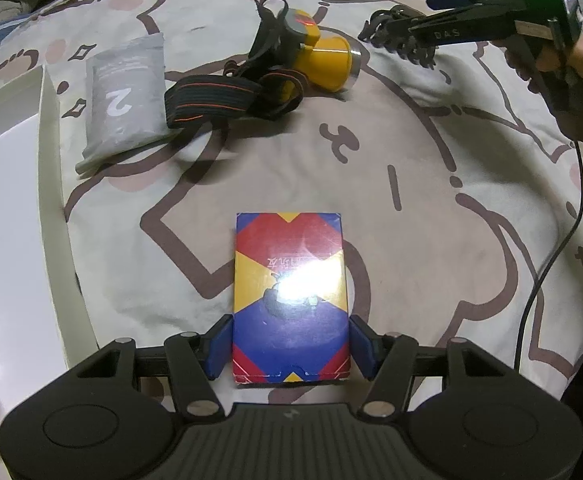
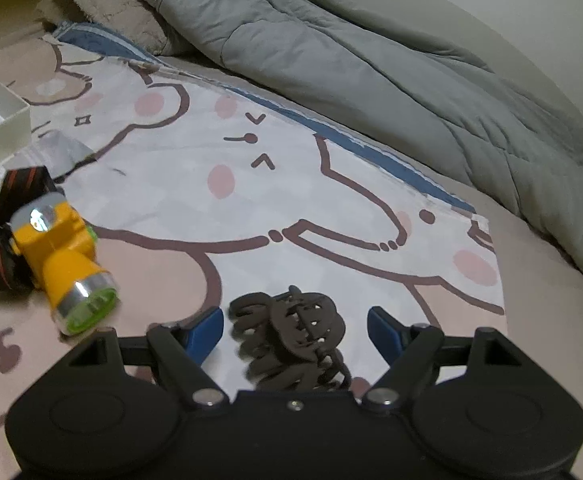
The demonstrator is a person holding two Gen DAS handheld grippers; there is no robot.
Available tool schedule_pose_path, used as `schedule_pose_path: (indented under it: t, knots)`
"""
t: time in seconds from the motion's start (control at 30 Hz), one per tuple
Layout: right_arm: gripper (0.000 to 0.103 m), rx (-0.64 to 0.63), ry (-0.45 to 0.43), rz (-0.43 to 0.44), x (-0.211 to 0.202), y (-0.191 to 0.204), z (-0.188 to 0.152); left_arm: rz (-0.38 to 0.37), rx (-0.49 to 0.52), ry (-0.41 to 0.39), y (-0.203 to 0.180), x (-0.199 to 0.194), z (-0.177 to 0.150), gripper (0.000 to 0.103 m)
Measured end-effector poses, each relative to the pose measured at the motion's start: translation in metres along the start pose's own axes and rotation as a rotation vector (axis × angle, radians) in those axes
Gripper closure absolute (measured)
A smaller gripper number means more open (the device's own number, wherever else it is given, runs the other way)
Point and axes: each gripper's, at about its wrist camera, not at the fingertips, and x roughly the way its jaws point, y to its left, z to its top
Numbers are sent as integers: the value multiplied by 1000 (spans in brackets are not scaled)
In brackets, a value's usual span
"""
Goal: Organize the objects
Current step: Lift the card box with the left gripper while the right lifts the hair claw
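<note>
A glossy red, yellow and blue rectangular card box (image 1: pixel 290 300) is clamped flat between the left gripper (image 1: pixel 290 346) pads, presumably for carrying to the white tray (image 1: pixel 49 128) left of the jaws. A dark brown plastic claw hair clip (image 2: pixel 291 336) lies untouched between the right gripper (image 2: pixel 295 330) jaws, which are spread wide, evidently either released or about to be grasped.

Card box (image 1: pixel 290 300) lies between the left gripper's (image 1: pixel 290 346) fingers. Ahead and left: packet (image 1: pixel 125 98), tray (image 1: pixel 49 128) beside it. Headlamp (image 1: pixel 311 54) straight ahead, between the packet and the hair claw (image 2: pixel 291 336), which sits between the right gripper's (image 2: pixel 295 330) fingers.
</note>
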Motion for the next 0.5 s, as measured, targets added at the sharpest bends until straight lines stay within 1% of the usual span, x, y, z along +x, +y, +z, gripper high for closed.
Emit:
schedule_pose_path:
  t: [0.07,0.1,0.13,0.27,0.3,0.5]
  knots:
    - [49,-3,12,9,3,-2,-1,-4,0,3,1,1,1,42]
    - [69,-1,19,27,3,-2,0,-6,-1,4,1,1,2,42]
    - [75,-3,18,29,2,-3,0,-8,-4,3,2,2,2,42]
    - [79,-18,16,47,-5,2,4,-14,-12,-2,4,1,2,42]
    - [92,-24,17,50,-8,4,4,-13,-12,-5,4,1,2,42]
    - [91,-33,40,73,-27,15,1,3,0,-16,2,-2,-2,42]
